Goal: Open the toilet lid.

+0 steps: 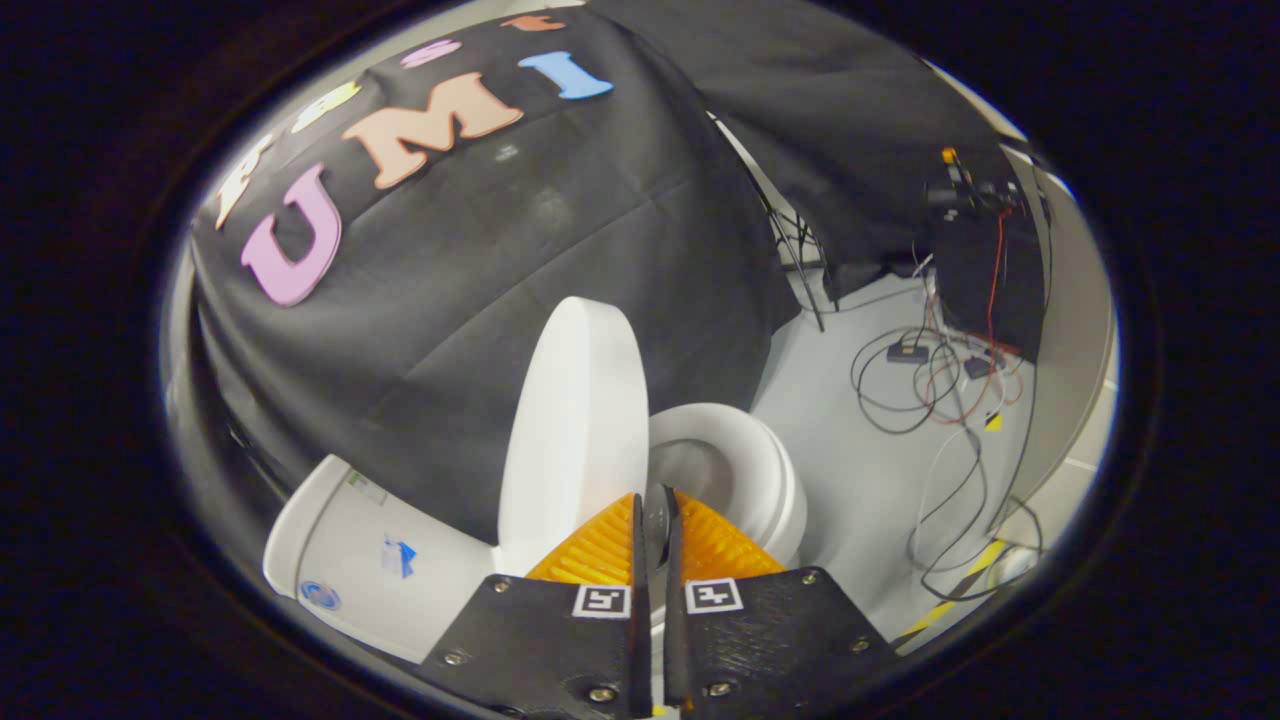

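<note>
Gripper view looks down on a white toilet standing against the booth's black cloth wall (560, 240). The lid (575, 430) is raised, standing nearly upright on its hinge and seen edge-on and slightly tilted, with its broad face turned toward the tank side. Just beside it lies the open seat (760, 470) ringing the bowl (700, 465), whose inside shows grey and shaded. The tank (350, 560) sits on the other side of the lid, its top white, with a few small stickers on it.

The gripper (652, 510) points at the place where the lid's lower edge meets the seat. Its fingers (600, 550) are drawn together, with only a thin slit between their ribbed pads, and nothing is seen pinched in that slit; the claw is clenched on itself. The fingertips lie just ahead of the lid's base, over the near rim of the bowl; whether they touch the rim cannot be told. Each finger carries a small square marker (601, 601) on its dark mount.

Beyond the toilet the pale floor (850, 470) is strewn with loose cables (930, 390), black, white and red, running to a dark stand (975, 250) with small devices on top. A yellow-and-black striped tape (960, 580) crosses the floor near the cables.
</note>
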`<state>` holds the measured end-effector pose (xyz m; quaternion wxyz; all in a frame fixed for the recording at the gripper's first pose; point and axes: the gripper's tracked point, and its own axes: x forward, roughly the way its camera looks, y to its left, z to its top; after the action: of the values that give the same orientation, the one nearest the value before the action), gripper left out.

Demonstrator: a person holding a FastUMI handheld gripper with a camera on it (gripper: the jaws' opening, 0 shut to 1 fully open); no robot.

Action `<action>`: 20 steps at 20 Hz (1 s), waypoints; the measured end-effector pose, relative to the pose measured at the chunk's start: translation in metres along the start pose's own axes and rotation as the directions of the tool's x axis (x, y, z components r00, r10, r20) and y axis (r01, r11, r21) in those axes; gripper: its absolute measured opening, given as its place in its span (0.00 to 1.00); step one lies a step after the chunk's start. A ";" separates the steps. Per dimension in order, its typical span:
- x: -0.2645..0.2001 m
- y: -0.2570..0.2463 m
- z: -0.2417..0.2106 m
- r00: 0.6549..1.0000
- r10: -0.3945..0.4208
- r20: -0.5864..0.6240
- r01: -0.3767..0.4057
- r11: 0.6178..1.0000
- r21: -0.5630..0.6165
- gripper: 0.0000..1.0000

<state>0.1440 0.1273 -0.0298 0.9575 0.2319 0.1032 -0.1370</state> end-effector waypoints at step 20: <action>-0.032 0.056 0.011 0.998 0.035 0.047 -0.033 0.998 -0.046 0.06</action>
<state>0.1324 0.1764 0.0117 0.9669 0.2086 0.0793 -0.1238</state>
